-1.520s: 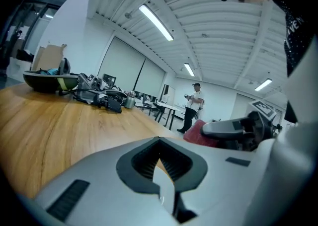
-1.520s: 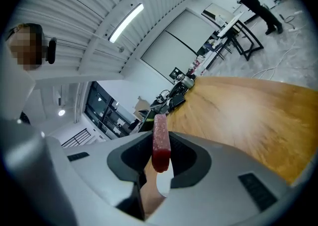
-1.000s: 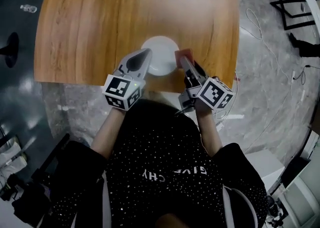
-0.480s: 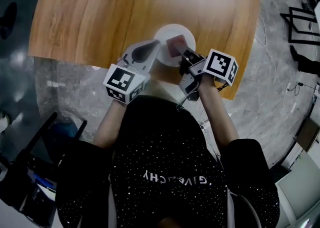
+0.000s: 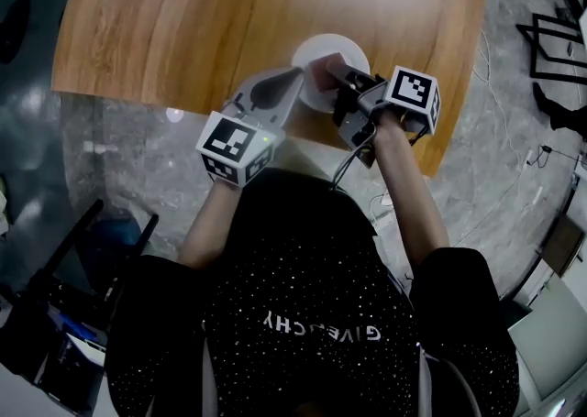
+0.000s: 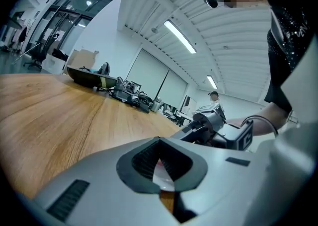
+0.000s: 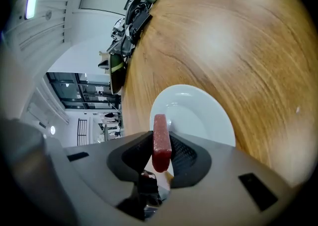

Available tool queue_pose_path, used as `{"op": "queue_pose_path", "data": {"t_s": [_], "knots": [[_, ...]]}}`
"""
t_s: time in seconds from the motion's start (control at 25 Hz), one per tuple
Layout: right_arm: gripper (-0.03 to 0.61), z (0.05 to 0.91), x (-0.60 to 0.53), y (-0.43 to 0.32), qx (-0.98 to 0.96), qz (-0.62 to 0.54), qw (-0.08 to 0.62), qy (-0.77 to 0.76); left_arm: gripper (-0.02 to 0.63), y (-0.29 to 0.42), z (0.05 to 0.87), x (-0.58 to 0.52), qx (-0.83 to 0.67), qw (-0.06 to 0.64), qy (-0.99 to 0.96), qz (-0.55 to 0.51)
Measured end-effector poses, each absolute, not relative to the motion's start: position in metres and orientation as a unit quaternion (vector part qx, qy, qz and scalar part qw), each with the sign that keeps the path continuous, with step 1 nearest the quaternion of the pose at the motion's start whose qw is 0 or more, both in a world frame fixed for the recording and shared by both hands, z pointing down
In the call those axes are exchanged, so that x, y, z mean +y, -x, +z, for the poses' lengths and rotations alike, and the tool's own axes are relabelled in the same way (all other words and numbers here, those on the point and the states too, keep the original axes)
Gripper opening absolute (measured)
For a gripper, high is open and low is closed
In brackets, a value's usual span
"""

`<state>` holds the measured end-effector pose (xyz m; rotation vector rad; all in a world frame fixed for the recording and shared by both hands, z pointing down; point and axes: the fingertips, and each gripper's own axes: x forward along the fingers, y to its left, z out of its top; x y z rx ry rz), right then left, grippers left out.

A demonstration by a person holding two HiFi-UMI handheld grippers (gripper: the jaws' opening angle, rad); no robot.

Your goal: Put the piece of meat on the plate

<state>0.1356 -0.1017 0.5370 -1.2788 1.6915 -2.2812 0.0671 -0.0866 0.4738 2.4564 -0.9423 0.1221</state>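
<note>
Over the plate (image 5: 316, 47), your right gripper (image 5: 332, 69) clamps the meat (image 7: 161, 143). Left gripper (image 5: 293, 78) closed, empty. Only the release is left.

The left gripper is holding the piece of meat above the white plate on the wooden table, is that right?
No, the right gripper holds the piece of meat, not the left gripper. The right gripper view shows it clamped between the jaws, above the white plate on the wooden table.
</note>
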Motion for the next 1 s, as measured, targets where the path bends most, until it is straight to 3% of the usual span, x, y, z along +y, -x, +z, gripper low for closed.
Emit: {"op": "queue_pose_path", "data": {"t_s": [0.28, 0.48, 0.72, 1.0], "knots": [[0.101, 0.549, -0.104, -0.138, 0.513, -0.751, 0.034, 0.413, 0.006, -0.064, 0.485, -0.085, -0.346, 0.27, -0.897, 0.053], [0.108, 0.545, -0.105, -0.135, 0.52, -0.743, 0.01, 0.421, 0.006, -0.064, 0.482, -0.084, -0.348, 0.27, -0.896, 0.056], [0.24, 0.539, -0.11, -0.133, 0.519, -0.736, -0.011, 0.434, 0.006, -0.065, 0.479, -0.092, -0.344, 0.275, -0.896, 0.053], [0.252, 0.541, -0.101, -0.142, 0.484, -0.742, -0.037, 0.463, 0.006, -0.067, 0.476, -0.091, -0.34, 0.278, -0.897, 0.046]]}}
